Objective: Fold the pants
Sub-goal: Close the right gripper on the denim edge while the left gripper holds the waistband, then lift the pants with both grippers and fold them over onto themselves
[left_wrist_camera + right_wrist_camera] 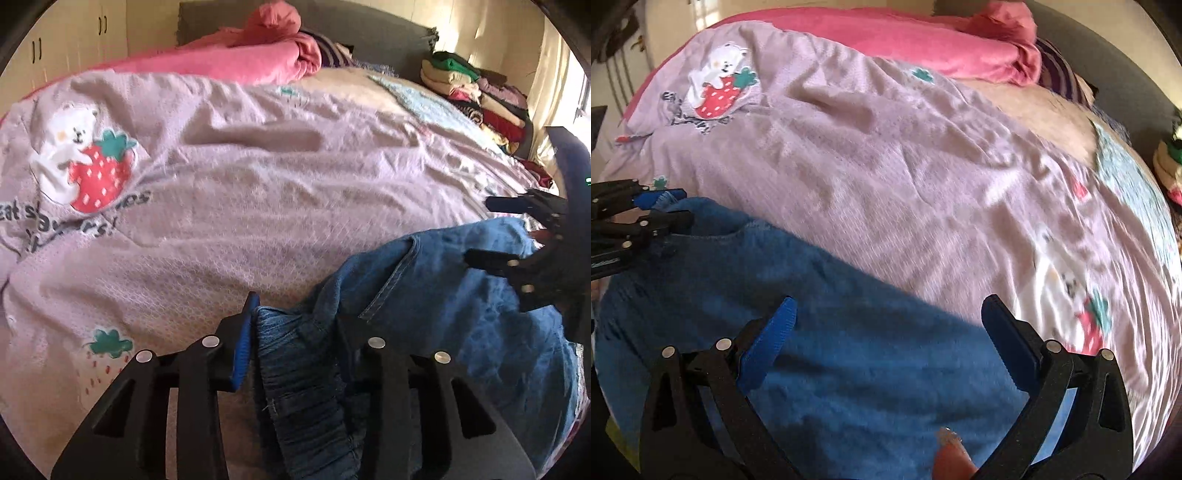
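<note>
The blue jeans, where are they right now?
The blue jeans lie on the lilac strawberry bedspread at the bed's near edge, their waistband pinched in the left gripper, with the open right gripper above them.

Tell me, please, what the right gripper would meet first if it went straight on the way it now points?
Most likely the blue denim pants, which lie beneath the open right gripper; depth is unclear.

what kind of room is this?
Most likely a home bedroom: a bed under a printed quilt, a rolled pink blanket at its head, stacked folded clothes alongside, and cupboard doors behind.
</note>
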A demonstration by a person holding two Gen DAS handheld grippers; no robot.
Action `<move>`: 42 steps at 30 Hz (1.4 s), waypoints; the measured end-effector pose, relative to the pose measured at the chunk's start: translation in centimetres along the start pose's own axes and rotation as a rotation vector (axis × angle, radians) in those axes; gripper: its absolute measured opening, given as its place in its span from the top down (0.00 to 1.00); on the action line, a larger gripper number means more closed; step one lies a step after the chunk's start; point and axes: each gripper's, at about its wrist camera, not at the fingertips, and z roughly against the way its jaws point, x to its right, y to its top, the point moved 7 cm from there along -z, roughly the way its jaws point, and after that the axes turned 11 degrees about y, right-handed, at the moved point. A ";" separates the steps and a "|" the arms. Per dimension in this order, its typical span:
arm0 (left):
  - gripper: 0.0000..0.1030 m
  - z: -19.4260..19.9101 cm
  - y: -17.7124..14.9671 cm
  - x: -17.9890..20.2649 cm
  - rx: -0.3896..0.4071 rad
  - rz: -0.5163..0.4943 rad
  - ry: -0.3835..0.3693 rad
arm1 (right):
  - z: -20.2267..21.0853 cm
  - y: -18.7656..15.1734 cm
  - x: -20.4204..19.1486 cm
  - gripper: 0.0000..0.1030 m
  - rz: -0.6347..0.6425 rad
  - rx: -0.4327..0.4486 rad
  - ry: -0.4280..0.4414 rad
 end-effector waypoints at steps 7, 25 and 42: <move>0.66 2.0 0.5 -0.1 0.047 -0.017 -0.002 | -2.1 0.8 -2.3 0.27 0.181 -0.061 0.001; 0.66 3.7 0.2 -0.5 0.073 -0.035 -0.022 | 2.3 -0.8 -5.5 0.95 0.110 0.065 0.059; 0.66 11.9 -5.5 0.6 0.179 -0.125 -0.034 | 12.3 -9.9 -13.9 0.97 0.062 0.222 0.155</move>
